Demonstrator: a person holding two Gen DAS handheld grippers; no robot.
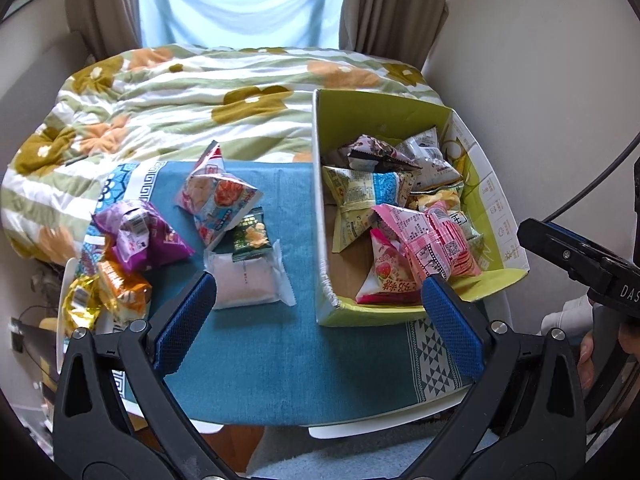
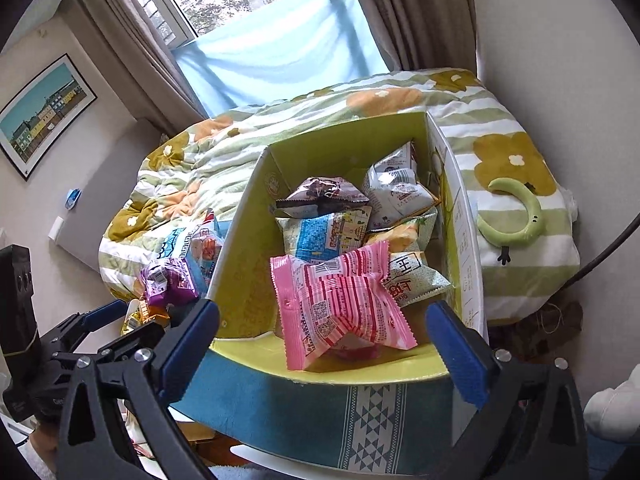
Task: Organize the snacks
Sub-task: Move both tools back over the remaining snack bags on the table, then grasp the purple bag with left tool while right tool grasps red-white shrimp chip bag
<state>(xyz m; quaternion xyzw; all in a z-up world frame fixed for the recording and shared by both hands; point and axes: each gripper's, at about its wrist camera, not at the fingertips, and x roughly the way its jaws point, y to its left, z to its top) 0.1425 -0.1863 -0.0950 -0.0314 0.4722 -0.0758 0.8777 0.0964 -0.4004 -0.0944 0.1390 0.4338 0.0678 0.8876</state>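
Jaws of both grippers gape empty; pink packet (image 2: 340, 304) shows 1 QR code, perhaps 2.

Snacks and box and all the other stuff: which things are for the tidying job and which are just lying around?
For the job: green box; pink striped packet inside it; purple packet, white packet and orange packet still on the blue cloth.

Just lying about: flowered blanket; green ring; framed picture.
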